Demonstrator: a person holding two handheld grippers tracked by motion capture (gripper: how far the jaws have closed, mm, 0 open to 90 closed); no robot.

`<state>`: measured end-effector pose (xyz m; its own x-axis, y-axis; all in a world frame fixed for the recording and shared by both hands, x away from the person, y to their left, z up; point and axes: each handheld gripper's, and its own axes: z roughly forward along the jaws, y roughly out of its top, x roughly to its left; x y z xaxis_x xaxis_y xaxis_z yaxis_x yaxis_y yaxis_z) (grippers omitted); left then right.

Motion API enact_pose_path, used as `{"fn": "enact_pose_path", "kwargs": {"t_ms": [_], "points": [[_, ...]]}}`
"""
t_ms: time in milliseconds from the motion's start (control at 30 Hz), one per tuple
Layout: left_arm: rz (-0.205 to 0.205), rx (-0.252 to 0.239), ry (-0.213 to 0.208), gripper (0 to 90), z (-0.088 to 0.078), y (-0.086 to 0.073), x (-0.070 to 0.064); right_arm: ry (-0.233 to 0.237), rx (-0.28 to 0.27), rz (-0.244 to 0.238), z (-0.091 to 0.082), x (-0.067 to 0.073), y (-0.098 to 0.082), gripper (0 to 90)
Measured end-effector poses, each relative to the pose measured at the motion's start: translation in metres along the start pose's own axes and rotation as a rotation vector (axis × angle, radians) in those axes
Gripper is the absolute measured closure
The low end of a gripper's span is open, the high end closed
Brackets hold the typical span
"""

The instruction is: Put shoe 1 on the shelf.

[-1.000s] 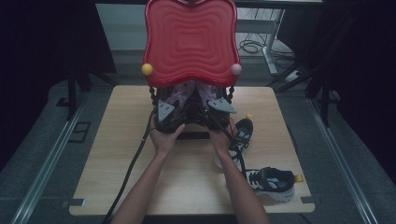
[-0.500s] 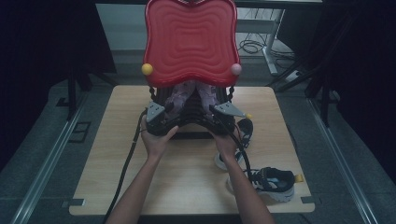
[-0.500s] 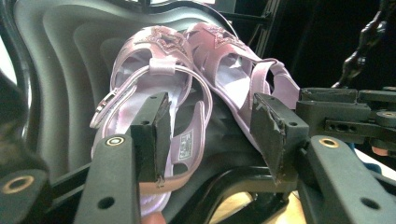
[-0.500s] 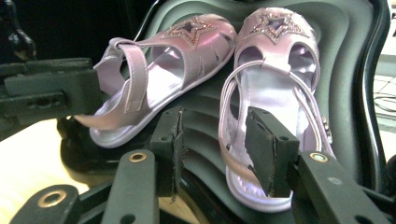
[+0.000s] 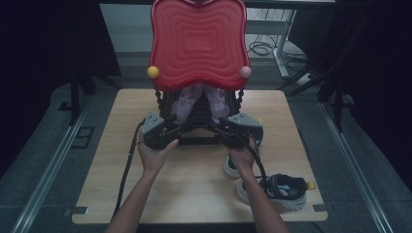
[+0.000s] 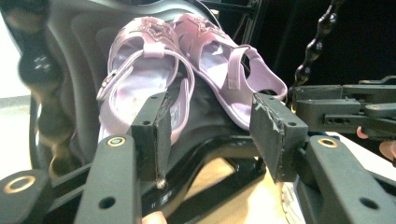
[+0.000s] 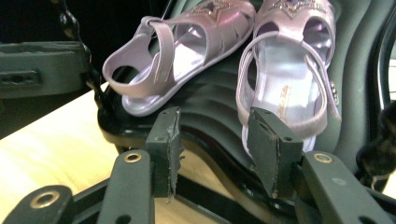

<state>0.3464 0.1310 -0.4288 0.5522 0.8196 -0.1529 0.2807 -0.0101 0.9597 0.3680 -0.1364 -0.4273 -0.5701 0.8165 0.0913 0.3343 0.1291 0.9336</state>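
Two pink sandals (image 5: 197, 99) lie side by side on the black shelf of a shoe rack (image 5: 194, 128) at the desk's far edge, under its red top (image 5: 198, 43). Left gripper (image 5: 163, 133) is spread and empty just before them; right gripper (image 5: 228, 132), its jaws having just been opening, also holds nothing. Likely risk: a jaw catching a heel strap could drag a sandal off the sloped shelf. Sneakers (image 5: 279, 189) sit near the desk's right edge.

Dim and slightly soft from above, with near-black surroundings and muted colours on the table (image 5: 194, 184). Brighter, sharper close up: pale sheen on the sandals (image 6: 154, 79), blurred dark rack (image 6: 44, 107) at the left edge, overexposed white beyond.
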Motion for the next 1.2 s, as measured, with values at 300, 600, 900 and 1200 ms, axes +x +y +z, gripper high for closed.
{"fn": "enact_pose_path", "kwargs": {"t_ms": [300,600,900,1200], "points": [[0.000,0.025,-0.015,49.4,-0.023,-0.008,0.002,0.048,0.032,-0.004,-0.016,0.003,-0.006,53.4],[-0.011,0.034,-0.026,49.4,-0.039,-0.017,0.002,0.083,0.043,-0.040,-0.042,0.011,-0.013,52.2],[-0.009,0.043,-0.034,49.7,-0.051,-0.025,0.002,0.105,0.052,-0.085,-0.063,0.014,-0.021,51.6],[-0.016,0.074,-0.035,49.8,-0.067,-0.035,0.007,0.162,0.080,-0.092,-0.076,0.016,-0.029,52.9]]}}
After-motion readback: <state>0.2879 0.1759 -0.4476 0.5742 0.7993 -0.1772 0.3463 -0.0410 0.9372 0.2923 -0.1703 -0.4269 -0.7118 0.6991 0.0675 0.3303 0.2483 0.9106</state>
